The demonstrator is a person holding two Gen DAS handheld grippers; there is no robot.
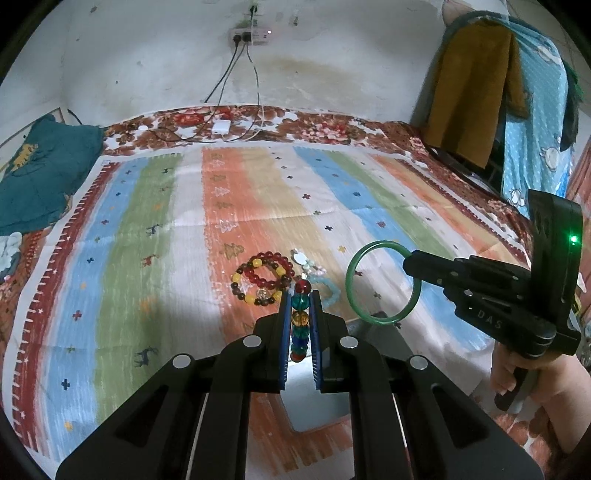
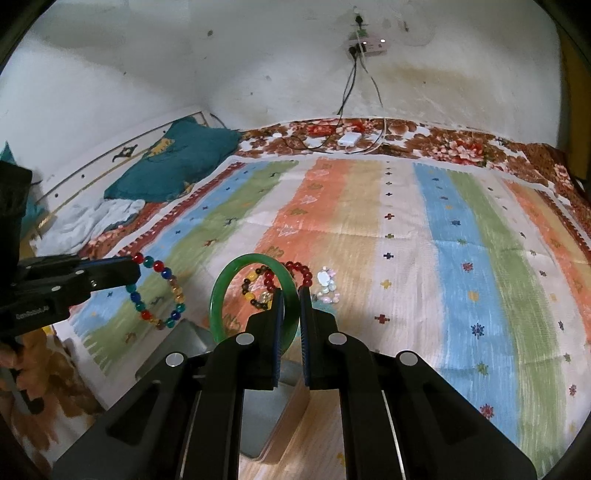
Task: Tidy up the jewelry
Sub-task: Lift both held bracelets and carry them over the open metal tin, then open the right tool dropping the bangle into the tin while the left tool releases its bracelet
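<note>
Right now a multicoloured bead bracelet (image 1: 300, 320) of red, teal, amber and blue beads sits pinched between the blue-padded fingers of the left hand-held gripper (image 1: 300, 295), lifted clear of the striped cloth (image 1: 258, 199); in the right wrist view the same bracelet (image 2: 157, 291) hangs as an open loop from that gripper's tip (image 2: 135, 267). Beside it, the right hand-held gripper (image 2: 291, 293) is clamped on a green bangle (image 2: 221, 295), whose ring stands upright and rises to the left of the fingers; the left wrist view shows the bangle (image 1: 384, 282) held in the air by the rim at the gripper's tip (image 1: 408, 260), to the right of the bead bracelet. Just beyond the bead bracelet, lying on the cloth, are a red bead bracelet (image 1: 267, 269) and a brown-and-yellow bead bracelet (image 1: 255, 291) overlapping each other, and to their right a pale, shiny piece of jewellery (image 1: 308, 267) with a light blue strand (image 1: 330, 291) beside it. Below both grippers a wooden box (image 2: 295, 417) with a grey lining shows between the fingers. The cloth covers a bed with a floral sheet (image 1: 325, 129), a teal pillow (image 1: 44, 170) lies far to the left, and a white charger (image 1: 221, 127) with cables rests at the far edge under a wall socket strip (image 1: 249, 36).
</note>
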